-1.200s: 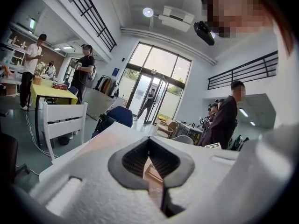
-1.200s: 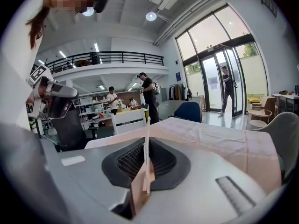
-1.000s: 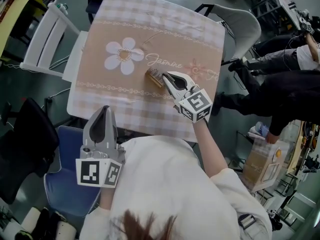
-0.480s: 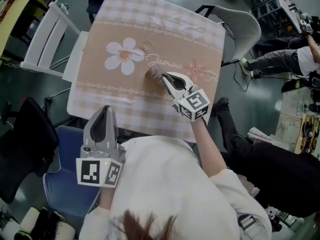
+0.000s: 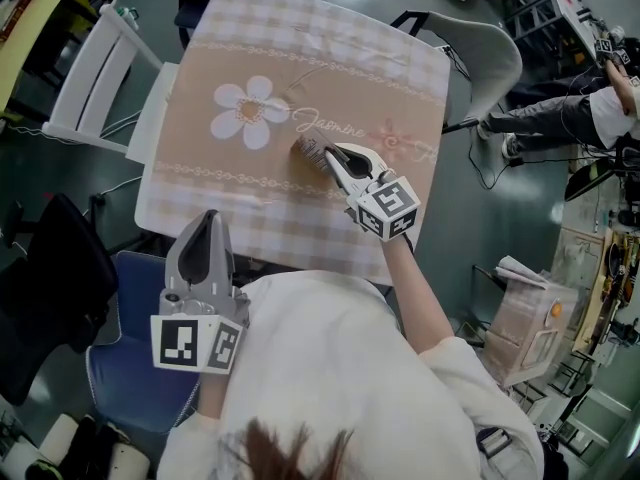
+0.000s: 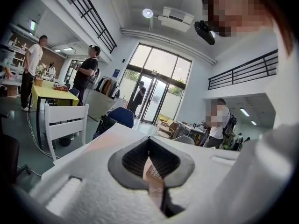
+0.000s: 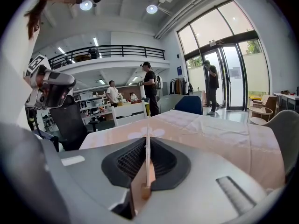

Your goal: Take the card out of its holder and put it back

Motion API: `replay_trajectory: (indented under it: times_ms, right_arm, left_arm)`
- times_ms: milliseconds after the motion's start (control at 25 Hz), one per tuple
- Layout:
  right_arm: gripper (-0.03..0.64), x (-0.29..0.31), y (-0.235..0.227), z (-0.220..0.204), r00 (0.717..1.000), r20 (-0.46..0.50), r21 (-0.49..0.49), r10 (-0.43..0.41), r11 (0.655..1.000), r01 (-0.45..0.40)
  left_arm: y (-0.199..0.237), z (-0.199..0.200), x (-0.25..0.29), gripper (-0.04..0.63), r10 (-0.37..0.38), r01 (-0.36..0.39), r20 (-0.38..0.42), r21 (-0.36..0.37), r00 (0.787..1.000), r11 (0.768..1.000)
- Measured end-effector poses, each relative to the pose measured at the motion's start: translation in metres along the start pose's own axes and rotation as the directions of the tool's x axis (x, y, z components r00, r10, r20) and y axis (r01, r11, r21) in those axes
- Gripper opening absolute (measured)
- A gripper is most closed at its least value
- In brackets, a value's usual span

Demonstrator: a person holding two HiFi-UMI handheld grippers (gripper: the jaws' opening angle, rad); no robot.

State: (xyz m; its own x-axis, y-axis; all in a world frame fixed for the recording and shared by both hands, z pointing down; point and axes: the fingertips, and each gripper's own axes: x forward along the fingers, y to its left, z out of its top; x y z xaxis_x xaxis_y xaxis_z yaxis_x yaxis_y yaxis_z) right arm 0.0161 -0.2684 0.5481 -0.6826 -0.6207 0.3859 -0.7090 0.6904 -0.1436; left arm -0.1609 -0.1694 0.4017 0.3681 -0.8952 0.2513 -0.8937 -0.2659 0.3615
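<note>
My right gripper (image 5: 331, 152) hovers over the middle of the checked tablecloth (image 5: 300, 58), shut on a thin tan card holder (image 5: 309, 149) that sticks out past its tips. In the right gripper view the holder (image 7: 140, 190) stands edge-on between the dark pads (image 7: 128, 162) of the right gripper (image 7: 147, 143). My left gripper (image 5: 208, 218) stays at the table's near edge, close to my body. In the left gripper view, the left gripper (image 6: 149, 141) is shut on a pinkish printed card (image 6: 153, 176).
The cloth bears a white flower (image 5: 245, 111) and script lettering. A white chair (image 5: 95, 78) stands at the left, a grey chair (image 5: 480, 53) at the far right, a blue seat (image 5: 120, 278) under my left gripper. People stand farther off in the room.
The holder in my right gripper has tilted slightly. The person in dark clothes at the right edge has walked out of view. My left gripper has not moved.
</note>
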Motion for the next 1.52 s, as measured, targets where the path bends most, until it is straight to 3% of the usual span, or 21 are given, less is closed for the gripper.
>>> replay_trajectory:
  times_ms: [160, 560, 1040, 1280, 1520]
  right_arm:
    - [0.055, 0.001, -0.001, 0.004, 1.000, 0.002, 0.001, -0.003, 1.000, 0.003]
    - [0.061, -0.014, -0.002, 0.041, 0.995, 0.089, 0.002, -0.054, 0.999, 0.054]
    - [0.005, -0.101, 0.023, 0.120, 0.927, 0.341, 0.034, -0.157, 0.987, 0.155]
    - [0.003, -0.145, 0.054, 0.127, 0.901, 0.394, 0.084, -0.180, 0.984, 0.160]
    - [0.002, -0.170, 0.078, 0.121, 0.899, 0.389, 0.062, -0.201, 0.979, 0.192]
  left_arm:
    - [0.000, 0.000, 0.000, 0.000, -0.002, 0.002, 0.006, 0.003, 1.000, 1.000]
    - [-0.005, 0.000, -0.002, 0.000, -0.026, 0.026, -0.003, 0.000, 1.000, 1.000]
    - [-0.033, 0.009, -0.009, 0.000, -0.127, 0.125, 0.034, 0.058, 0.991, 0.990]
    - [-0.043, 0.005, -0.016, 0.000, -0.160, 0.157, 0.029, 0.068, 0.987, 0.985]
    - [-0.051, 0.006, -0.025, 0.000, -0.187, 0.183, 0.044, 0.081, 0.981, 0.980]
